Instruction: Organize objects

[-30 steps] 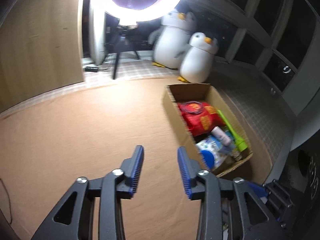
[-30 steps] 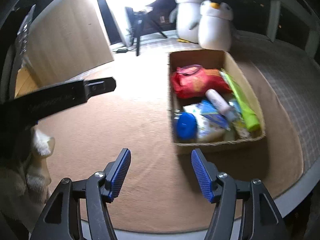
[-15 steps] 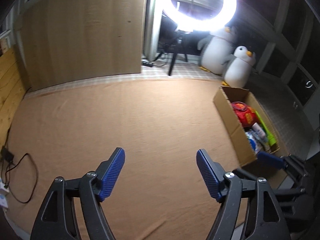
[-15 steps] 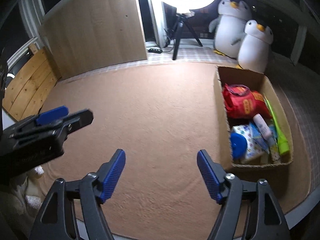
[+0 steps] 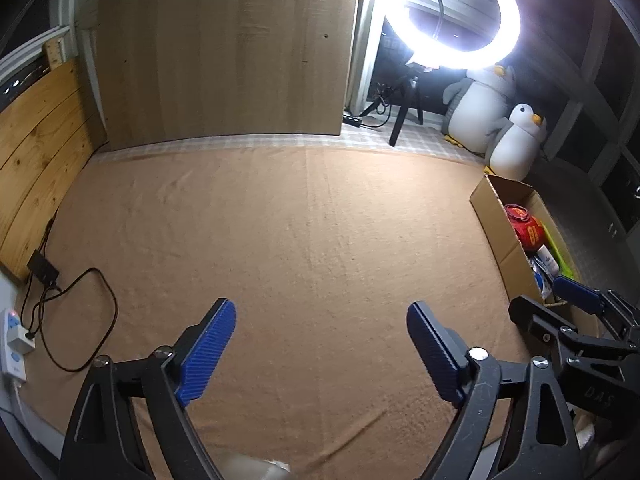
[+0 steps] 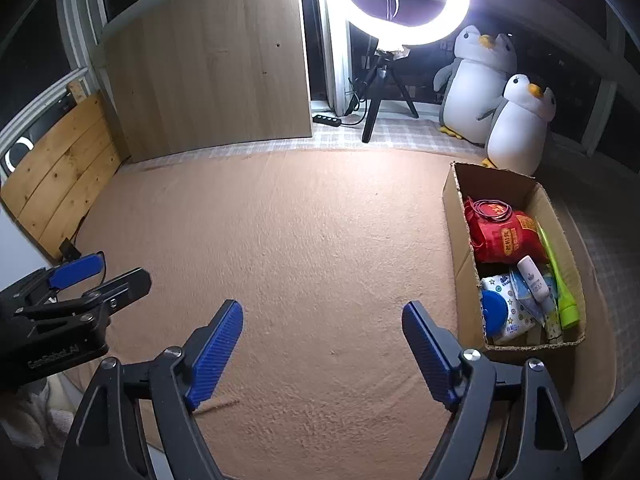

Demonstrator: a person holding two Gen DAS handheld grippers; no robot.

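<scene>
Your left gripper (image 5: 321,346) hung over the tan carpeted floor (image 5: 288,232) with its blue ribbed pads far apart; the jaws had just been opening, and nothing lay between them. Your right gripper (image 6: 322,344) stood the same way, its jaws also just widened and empty over bare carpet. The left wrist view alone showed you the black cable (image 5: 80,320) looping to a white power strip (image 5: 14,344) at the carpet's left edge, and it caught your right gripper at its right border, in front of the open brown cardboard box (image 5: 498,228), whose contents were mostly hidden there. The right wrist view gave you the inside of that box (image 6: 458,240), which sat at the carpet's right side, its long axis running away from you towards the two white plush penguins (image 6: 516,128). In it, a red crinkled snack bag (image 6: 502,234) filled the far half, a white wipes pack with a blue round lid (image 6: 498,310) lay at the near end, a small white bottle (image 6: 532,278) slanted across the middle, and a long lime-green tube (image 6: 560,280) lay along the right wall, parallel to the box's length, its wider end nearest you. That view also showed your left gripper at its left border, and a lit ring lamp on a black tripod (image 6: 404,4) stood behind the carpet.
</scene>
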